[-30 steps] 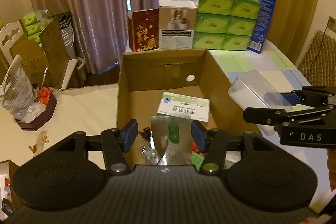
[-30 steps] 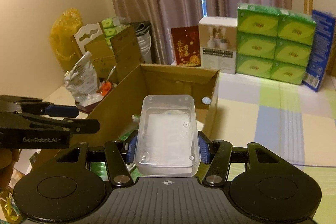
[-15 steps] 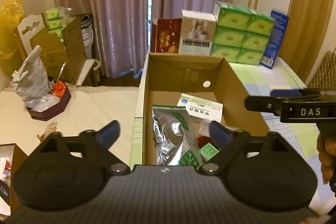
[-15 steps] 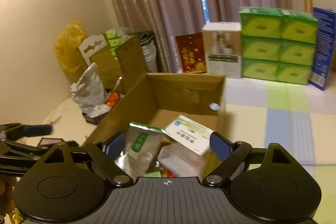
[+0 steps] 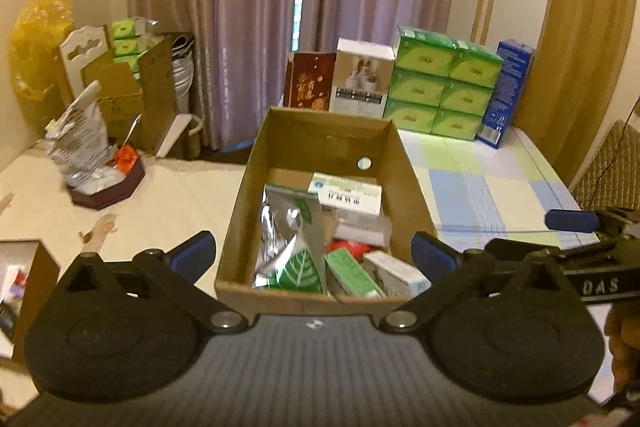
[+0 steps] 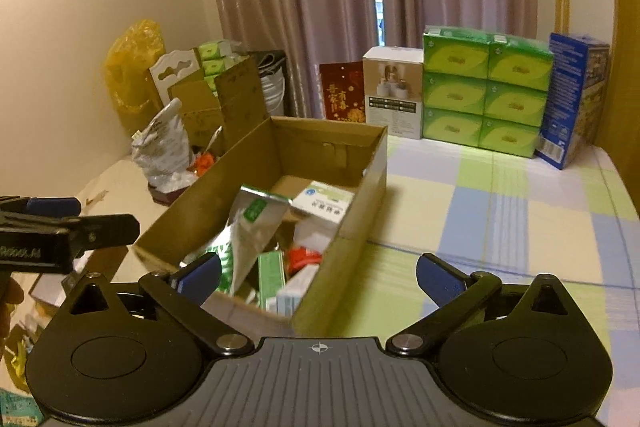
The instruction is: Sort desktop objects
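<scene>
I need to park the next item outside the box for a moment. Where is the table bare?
Right of the cardboard box, the checked tablecloth lies bare up to the green tissue packs and blue carton. The box's near half is crowded; its far end shows bare floor.

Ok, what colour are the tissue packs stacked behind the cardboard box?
Green, with lighter yellow-green leaf shapes on the fronts. The tissue packs show best in the right wrist view.

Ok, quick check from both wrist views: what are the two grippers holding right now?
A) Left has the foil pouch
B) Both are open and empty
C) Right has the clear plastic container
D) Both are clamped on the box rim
B: the left gripper and right gripper both stand wide open with nothing between their fingers; the foil pouch lies in the cardboard box.
</scene>
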`<state>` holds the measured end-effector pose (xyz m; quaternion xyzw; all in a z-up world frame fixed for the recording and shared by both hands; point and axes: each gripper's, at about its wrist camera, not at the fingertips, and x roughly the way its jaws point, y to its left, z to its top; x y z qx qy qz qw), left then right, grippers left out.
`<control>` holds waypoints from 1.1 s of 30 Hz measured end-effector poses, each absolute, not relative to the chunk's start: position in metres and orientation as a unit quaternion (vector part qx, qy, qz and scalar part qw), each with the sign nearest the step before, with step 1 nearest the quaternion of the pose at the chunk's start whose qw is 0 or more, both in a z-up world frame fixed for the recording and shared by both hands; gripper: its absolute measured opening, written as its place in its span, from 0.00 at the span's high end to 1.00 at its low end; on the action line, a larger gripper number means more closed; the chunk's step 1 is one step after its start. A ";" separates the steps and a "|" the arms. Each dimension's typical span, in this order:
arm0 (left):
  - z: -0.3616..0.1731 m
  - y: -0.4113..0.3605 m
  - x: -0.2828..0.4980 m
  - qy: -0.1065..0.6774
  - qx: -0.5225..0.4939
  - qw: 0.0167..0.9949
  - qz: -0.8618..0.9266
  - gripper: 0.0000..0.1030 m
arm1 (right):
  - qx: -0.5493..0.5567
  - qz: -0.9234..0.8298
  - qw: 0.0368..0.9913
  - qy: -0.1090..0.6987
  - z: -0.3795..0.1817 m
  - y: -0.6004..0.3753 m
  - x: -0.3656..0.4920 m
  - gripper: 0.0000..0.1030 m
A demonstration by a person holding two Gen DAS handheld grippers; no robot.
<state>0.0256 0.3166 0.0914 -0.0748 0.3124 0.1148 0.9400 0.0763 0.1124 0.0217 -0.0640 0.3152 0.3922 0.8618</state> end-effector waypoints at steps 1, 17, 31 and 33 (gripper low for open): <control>0.093 0.311 0.020 0.313 -0.079 0.939 0.119 0.01 | -0.065 0.393 0.862 0.313 0.023 0.107 0.070 0.02; 0.119 0.234 -0.056 0.293 -0.090 0.940 0.148 0.01 | -0.084 0.393 0.870 0.286 0.048 0.034 -0.003 0.02; 0.119 0.196 -0.090 0.295 -0.091 0.940 0.145 0.01 | -0.061 0.384 0.877 0.284 0.060 -0.001 -0.016 0.02; 0.120 0.193 -0.091 0.295 -0.089 0.940 0.147 0.01 | -0.062 0.386 0.876 0.282 0.061 -0.003 -0.018 0.02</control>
